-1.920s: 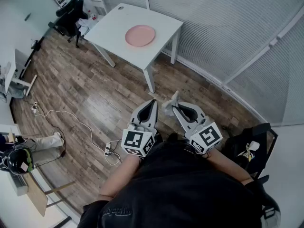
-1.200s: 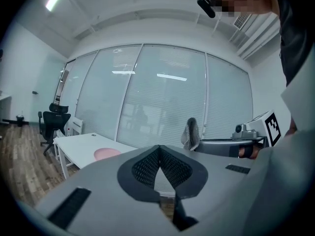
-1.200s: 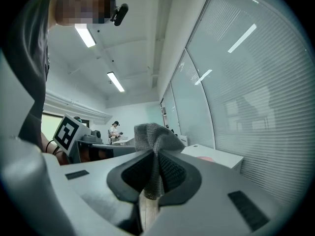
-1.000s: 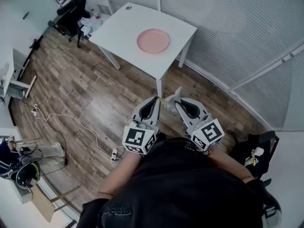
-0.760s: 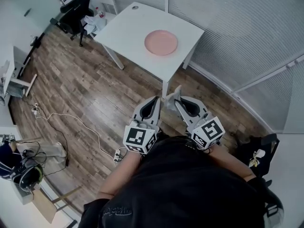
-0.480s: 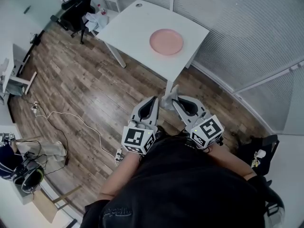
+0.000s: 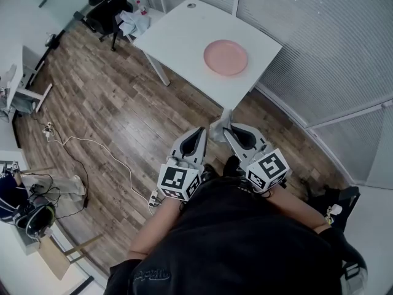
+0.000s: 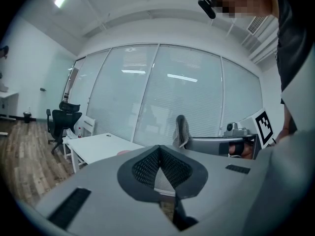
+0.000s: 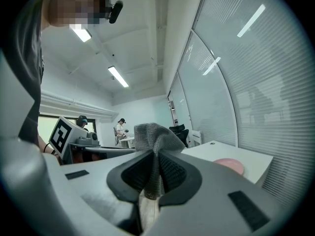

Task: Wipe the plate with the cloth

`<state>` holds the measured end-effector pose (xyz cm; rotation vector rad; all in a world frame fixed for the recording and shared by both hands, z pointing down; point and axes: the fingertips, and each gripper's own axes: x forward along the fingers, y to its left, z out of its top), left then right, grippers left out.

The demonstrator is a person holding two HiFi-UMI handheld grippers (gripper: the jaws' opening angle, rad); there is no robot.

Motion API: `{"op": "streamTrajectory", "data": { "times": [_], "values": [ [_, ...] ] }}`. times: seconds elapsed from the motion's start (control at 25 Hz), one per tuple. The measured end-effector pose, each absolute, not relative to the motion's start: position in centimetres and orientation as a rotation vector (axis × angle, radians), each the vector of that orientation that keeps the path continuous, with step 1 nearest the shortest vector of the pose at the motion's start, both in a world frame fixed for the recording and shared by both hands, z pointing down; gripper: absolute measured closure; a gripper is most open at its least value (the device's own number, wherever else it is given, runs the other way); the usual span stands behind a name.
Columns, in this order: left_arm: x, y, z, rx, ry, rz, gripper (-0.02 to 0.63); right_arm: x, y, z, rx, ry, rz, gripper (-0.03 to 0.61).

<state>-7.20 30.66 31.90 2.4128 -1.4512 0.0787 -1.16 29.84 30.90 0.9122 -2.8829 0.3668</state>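
At the far left of the head view a thin white cable (image 7: 92, 149) snakes over the brown wood-plank floor (image 7: 104, 91), and a black mesh office chair (image 7: 107, 11) stands beyond the far corner of the square white matt-topped table (image 7: 184, 35)

The grey plastic left gripper (image 7: 199, 131) is held low in front of the person's dark-clad body, its black-and-white marker cube (image 7: 178, 182) nearest the camera. Its own view shows what the head view cannot: the two jaws meet at their tips with nothing clamped, and the ribbed black pads (image 8: 142, 168) frame a leaf-shaped gap

Just beside it, the matching right gripper (image 7: 226, 129) is closed on a grey knitted cloth (image 7: 218, 128). From above the cloth is only a pale crumpled tuft at the jaw tips; the right gripper view shows its coarse weave, a folded peak (image 9: 152, 134) rising over the jaws and a strip pinched between the pads. The left gripper view catches the same tuft (image 8: 181, 131) side-on

The round, shallow, smooth pink plate (image 7: 226, 58) lies flat on the table, towards the table's right edge, well apart from both grippers. In the right gripper view it is a thin pink sliver (image 9: 229, 165) on the tabletop

To the right runs a curved wall of glass panels with pale horizontal blinds (image 7: 319, 35)
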Motion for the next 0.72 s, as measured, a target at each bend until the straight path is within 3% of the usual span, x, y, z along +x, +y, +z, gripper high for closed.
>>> {"op": "streamTrajectory", "data": {
  "times": [0.36,0.72],
  "values": [
    [-5.9,25.8,31.9,2.391,-1.482,0.087,0.598,0.2,24.9,30.7,0.874,-2.907,0.355,0.535],
    [0.1,16.6,31.3,2.423,-1.467,0.088,0.598,6.7,15.2,29.6,0.941,-2.922,0.292,0.535]
  ]
}}
